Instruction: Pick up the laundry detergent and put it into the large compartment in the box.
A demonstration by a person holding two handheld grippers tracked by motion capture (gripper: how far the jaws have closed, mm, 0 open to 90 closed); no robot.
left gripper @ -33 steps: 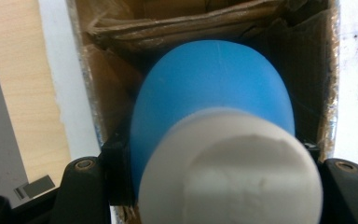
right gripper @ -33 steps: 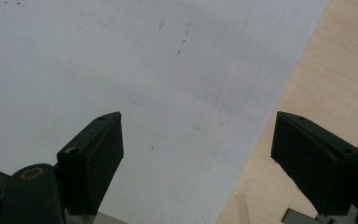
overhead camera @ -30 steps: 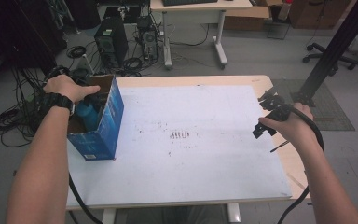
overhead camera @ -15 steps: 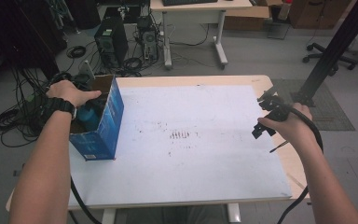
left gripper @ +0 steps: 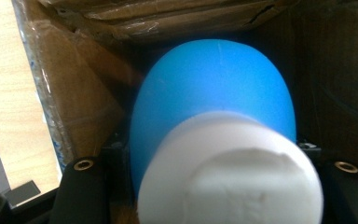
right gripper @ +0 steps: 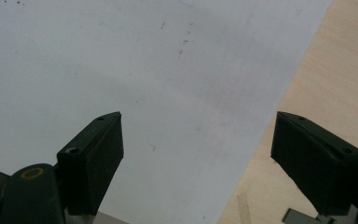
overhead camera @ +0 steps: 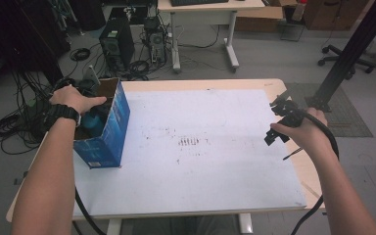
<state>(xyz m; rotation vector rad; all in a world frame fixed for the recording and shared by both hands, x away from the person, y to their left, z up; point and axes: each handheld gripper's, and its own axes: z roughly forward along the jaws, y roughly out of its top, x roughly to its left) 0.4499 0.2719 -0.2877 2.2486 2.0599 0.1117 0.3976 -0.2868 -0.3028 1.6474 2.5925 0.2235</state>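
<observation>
carefully lift the blue plastic bottle with white cap [left gripper: 214, 135], clamped in the left gripper [left gripper: 214, 186], straight out of the blue cardboard box [overhead camera: 108, 128]; right gripper [right gripper: 198, 154] idles wide open, empty.

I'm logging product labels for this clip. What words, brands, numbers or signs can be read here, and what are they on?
No text can be read.
Blue box: a pale patch low on its side, too small to read.
White cap of the blue bottle held in the left claw: faint raised marks, too blurred to read.
White sheet: dark specks and short strokes, no letters.
</observation>
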